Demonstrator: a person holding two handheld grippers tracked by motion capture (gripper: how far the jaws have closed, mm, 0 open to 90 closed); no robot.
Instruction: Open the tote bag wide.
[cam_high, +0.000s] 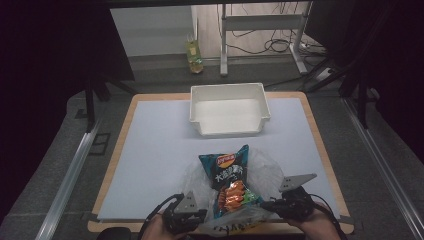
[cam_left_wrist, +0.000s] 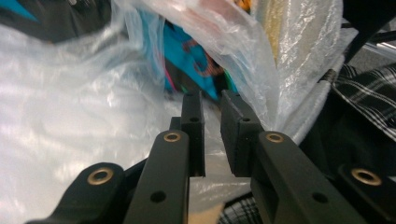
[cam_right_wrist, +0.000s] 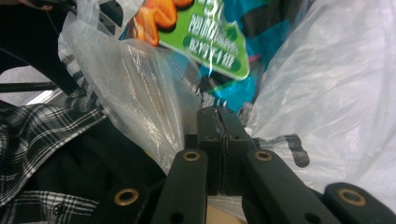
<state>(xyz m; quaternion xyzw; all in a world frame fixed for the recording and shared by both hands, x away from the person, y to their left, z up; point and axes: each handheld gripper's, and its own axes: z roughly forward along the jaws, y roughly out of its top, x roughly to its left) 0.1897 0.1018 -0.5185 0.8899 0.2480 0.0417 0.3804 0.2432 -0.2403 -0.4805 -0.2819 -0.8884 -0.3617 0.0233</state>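
A teal chip packet (cam_high: 229, 182) with orange pictures lies inside a clear plastic bag (cam_high: 265, 172) at the near edge of the table. My left gripper (cam_high: 202, 216) is at the bag's left near corner. Its jaws (cam_left_wrist: 212, 100) stand a narrow gap apart with a fold of the plastic bag (cam_left_wrist: 70, 116) pinched between them, and the packet (cam_left_wrist: 187, 51) is just beyond. My right gripper (cam_high: 267, 204) is at the bag's right near side. Its jaws (cam_right_wrist: 218, 112) are shut tight on the bag's film (cam_right_wrist: 336, 93), below the packet (cam_right_wrist: 205, 32).
A white bin (cam_high: 227, 86) stands empty at the far middle of the pale blue mat (cam_high: 160, 140). A yellow bottle (cam_high: 194, 57) stands on the floor beyond the table. A plaid sleeve (cam_right_wrist: 37, 130) is close behind the bag.
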